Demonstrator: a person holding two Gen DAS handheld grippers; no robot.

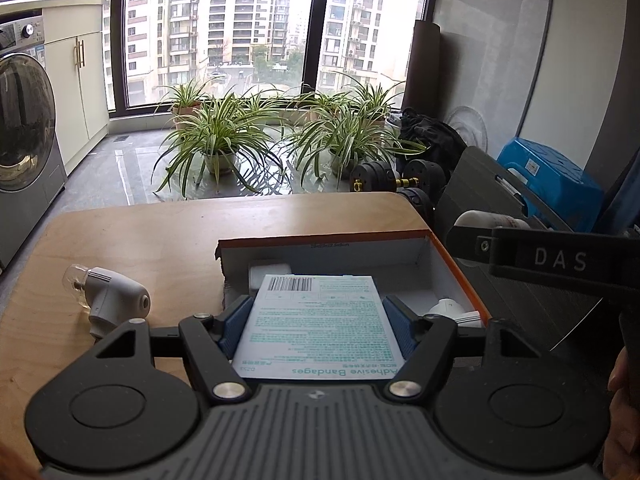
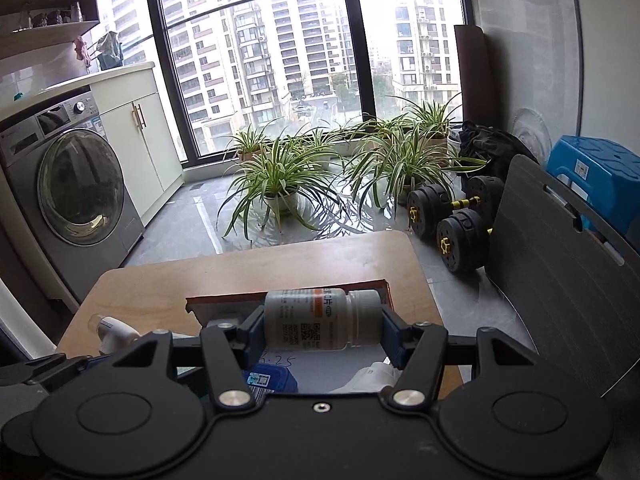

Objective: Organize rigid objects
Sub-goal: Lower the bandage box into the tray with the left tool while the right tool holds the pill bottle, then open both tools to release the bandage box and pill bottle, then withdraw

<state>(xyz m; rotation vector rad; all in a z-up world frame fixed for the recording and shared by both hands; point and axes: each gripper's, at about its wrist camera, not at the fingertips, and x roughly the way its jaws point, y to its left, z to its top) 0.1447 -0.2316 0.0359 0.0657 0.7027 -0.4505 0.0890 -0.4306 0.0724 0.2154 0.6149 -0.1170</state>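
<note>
The left gripper [image 1: 318, 326] is clamped on a flat pack [image 1: 316, 326] of sticky bandages. Its blue pads squeeze the two long sides, so the pack stays flat and cannot slip. The pack is pale blue with green print and a bar code at its 12 o'clock end. It hangs just over the open box [image 1: 456, 268], which has white walls and an orange rim. I think it is held flat like this so it can be laid down inside.

The right gripper [image 2: 320, 330] is clamped on a bottle [image 2: 320, 318]. The bottle lies sideways, with one pad on its bottom and one on its cap. That way the round sides cannot roll out. It is cloudy white, with an orange stripe on the label and a white cap at 3 o'clock. It hangs over the same box too.

A small white gadget [image 1: 114, 300] lies on the table [image 1: 160, 240] at 9 o'clock from the box, still waiting.
</note>
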